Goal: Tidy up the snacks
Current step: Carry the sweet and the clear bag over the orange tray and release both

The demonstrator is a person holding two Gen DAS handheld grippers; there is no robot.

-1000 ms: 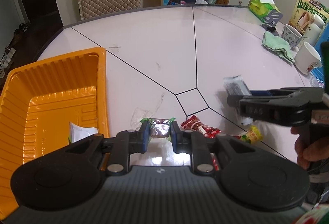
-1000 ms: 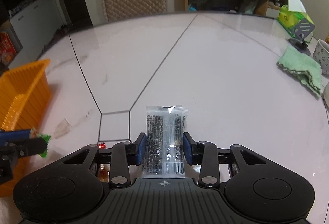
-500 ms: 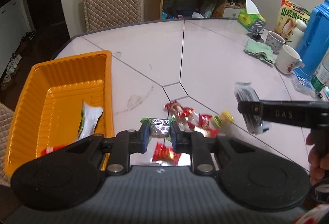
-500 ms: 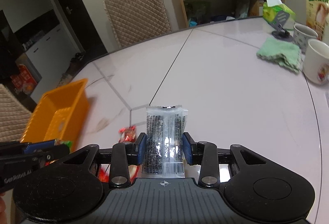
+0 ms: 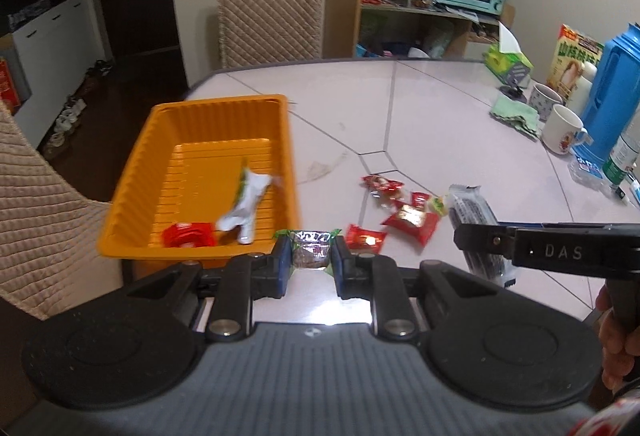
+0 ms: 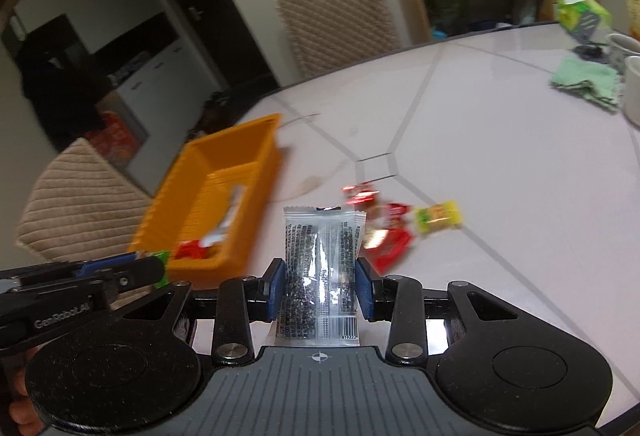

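Left wrist view: the left gripper (image 5: 310,264) pinched a silver candy (image 5: 311,253) above the table (image 5: 440,140), beside the orange tray (image 5: 208,172).

Right wrist view: the right gripper (image 6: 320,290) clamped a clear packet (image 6: 320,268), red snacks (image 6: 390,236) lying beyond.

The right gripper (image 5: 480,242), seen from the left wrist view, bears "DAS" in pale letters on its side. The left gripper (image 6: 156,270), left of the clear sachet (image 6: 320,268), bears "GenRobot.AI". The sachet's barcode carries "819222" (small, only just legible). Beside the blue jug (image 5: 610,92), a yellow box (image 5: 576,62) shows large Chinese characters, too blurred to read.
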